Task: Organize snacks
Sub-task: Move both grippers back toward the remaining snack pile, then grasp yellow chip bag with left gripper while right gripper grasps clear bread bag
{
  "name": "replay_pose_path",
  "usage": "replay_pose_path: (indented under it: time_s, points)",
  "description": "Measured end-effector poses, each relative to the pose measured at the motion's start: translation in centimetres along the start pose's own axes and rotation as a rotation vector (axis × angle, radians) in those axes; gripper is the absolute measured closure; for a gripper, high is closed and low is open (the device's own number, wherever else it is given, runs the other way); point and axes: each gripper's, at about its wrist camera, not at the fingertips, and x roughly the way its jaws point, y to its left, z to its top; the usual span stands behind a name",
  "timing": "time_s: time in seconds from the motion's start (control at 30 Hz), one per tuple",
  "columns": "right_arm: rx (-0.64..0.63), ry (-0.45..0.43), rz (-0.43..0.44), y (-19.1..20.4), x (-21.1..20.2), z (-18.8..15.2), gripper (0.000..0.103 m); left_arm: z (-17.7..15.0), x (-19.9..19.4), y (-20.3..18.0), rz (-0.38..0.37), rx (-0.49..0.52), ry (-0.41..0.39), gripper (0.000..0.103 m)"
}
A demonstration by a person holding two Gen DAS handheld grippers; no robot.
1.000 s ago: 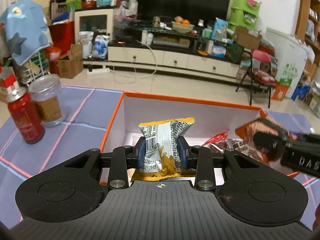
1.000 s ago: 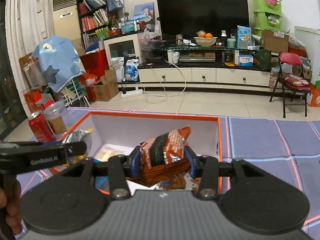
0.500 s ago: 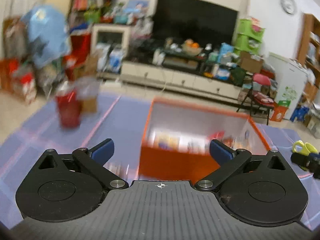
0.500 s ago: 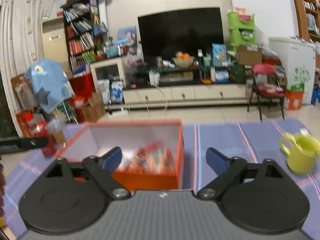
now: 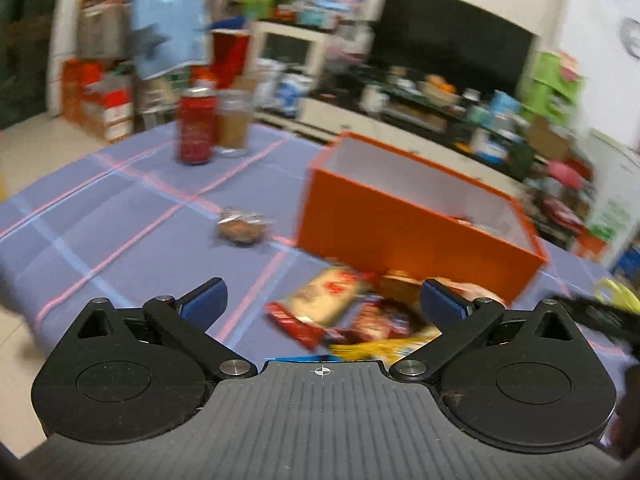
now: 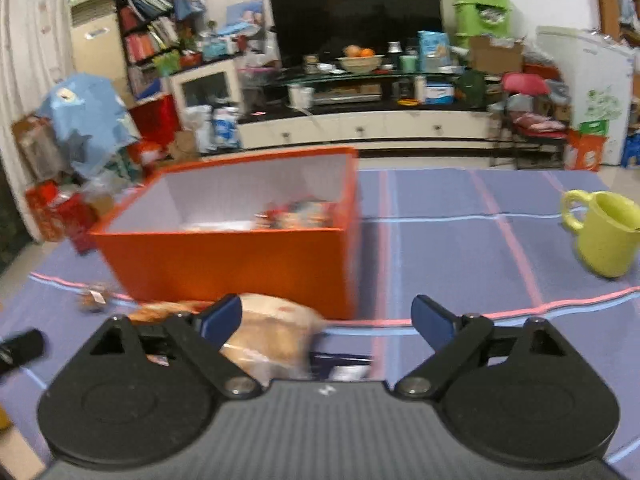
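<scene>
An orange box [image 5: 400, 232] [image 6: 224, 264] with a white inside stands on the blue checked cloth, with several snack packets [image 6: 296, 214] in it. In front of the box lies a heap of snack packets [image 5: 344, 312], among them a pale packet [image 6: 272, 332]. A small brown wrapped snack [image 5: 242, 228] [image 6: 94, 298] lies apart to the left. My left gripper [image 5: 322, 302] hangs open above the heap, nothing between its pads. My right gripper [image 6: 326, 318] is open too, held back from the box's front wall with the pale packet under its left finger.
A red can [image 5: 196, 126] and a glass jar [image 5: 234, 124] stand at the far left of the table. A yellow-green mug [image 6: 604, 232] sits at the right. Beyond the table's far edge are a TV stand, shelves and a folding chair.
Both grippers let go of their packets over the box, opened wide and pulled back toward the near side. The left one also swung left, bringing the loose heap into view.
</scene>
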Motion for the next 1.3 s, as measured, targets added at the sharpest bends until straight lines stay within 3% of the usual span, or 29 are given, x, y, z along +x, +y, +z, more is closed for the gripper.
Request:
replay_pose_path:
  time_s: [0.2, 0.3, 0.4, 0.47, 0.6, 0.73, 0.93, 1.0, 1.1, 1.23, 1.3]
  points:
    - [-0.005, 0.094, -0.023, -1.9, 1.4, -1.5, 0.01, -0.5, 1.7, 2.3, 0.092, -0.092, 0.082, 0.017]
    - [-0.034, 0.079, -0.007, -0.9, 1.2, -1.7, 0.01, -0.7, 1.3, 1.9, 0.064, -0.113, 0.095, 0.017]
    - [-0.041, 0.06, 0.073, 0.3, 0.4, -1.4, 0.01, -1.3, -0.3, 1.0, 0.02, -0.097, 0.055, 0.017]
    - [-0.073, 0.063, 0.059, 1.1, 0.4, -1.7, 0.01, -2.1, -0.8, 0.1, 0.015, -0.088, 0.042, 0.017]
    - [-0.073, 0.058, 0.078, 1.8, 0.7, -1.6, 0.01, -3.2, -0.4, -1.9, -0.013, -0.046, 0.111, 0.017]
    - [-0.05, 0.063, 0.036, 1.4, 0.7, -1.2, 0.009, -4.1, -0.4, -2.9, 0.028, -0.058, 0.13, 0.017]
    - [0.003, 0.129, -0.023, 0.0, 1.4, -1.9, 0.008, -4.2, 0.3, -5.1, -0.001, -0.052, 0.123, 0.017]
    - [0.008, 0.098, -0.034, 0.0, 1.2, -1.9, 0.008, -4.3, 1.1, -5.4, 0.005, -0.055, 0.142, 0.017]
    - [0.017, 0.034, 0.037, 0.7, 0.8, -1.3, 0.008, -4.6, 2.2, -5.6, 0.031, -0.059, 0.151, 0.017]
    - [0.129, 0.1, 0.129, 1.5, 2.7, 0.1, 0.006, -4.8, 3.3, -5.3, 0.043, -0.079, 0.169, 0.017]
    - [0.12, 0.14, 0.105, 2.4, 3.9, 0.6, 0.004, -4.8, 3.6, -5.3, 0.041, -0.067, 0.153, 0.018]
